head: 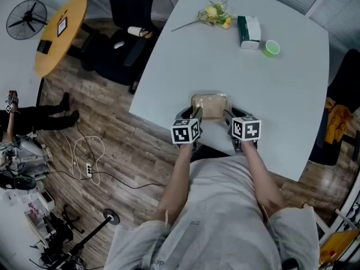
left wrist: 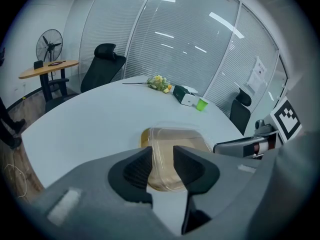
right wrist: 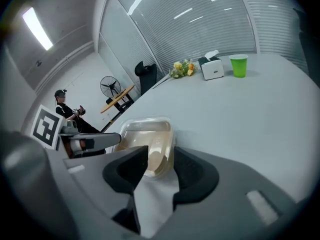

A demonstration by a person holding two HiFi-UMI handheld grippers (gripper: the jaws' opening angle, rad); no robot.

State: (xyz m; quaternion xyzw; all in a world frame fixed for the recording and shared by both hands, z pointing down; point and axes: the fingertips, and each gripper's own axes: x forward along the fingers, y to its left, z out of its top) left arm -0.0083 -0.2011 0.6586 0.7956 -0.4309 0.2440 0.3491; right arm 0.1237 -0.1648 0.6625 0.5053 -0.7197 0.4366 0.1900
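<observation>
Container sits flat on the table, close to the table's near edge; its clear lid is on; nothing lifted off the table yet, so I judge the work at the grasp stage, with lifting or opening still undone; left gripper: jaws drawn nearly together, narrow gap, the container's near left corner in that gap, apparently pinched; right gripper: same narrow gap, apparently pinching the near right corner; green cup, tissue box and flowers stand toward the table's far side, well apart from both grippers
</observation>
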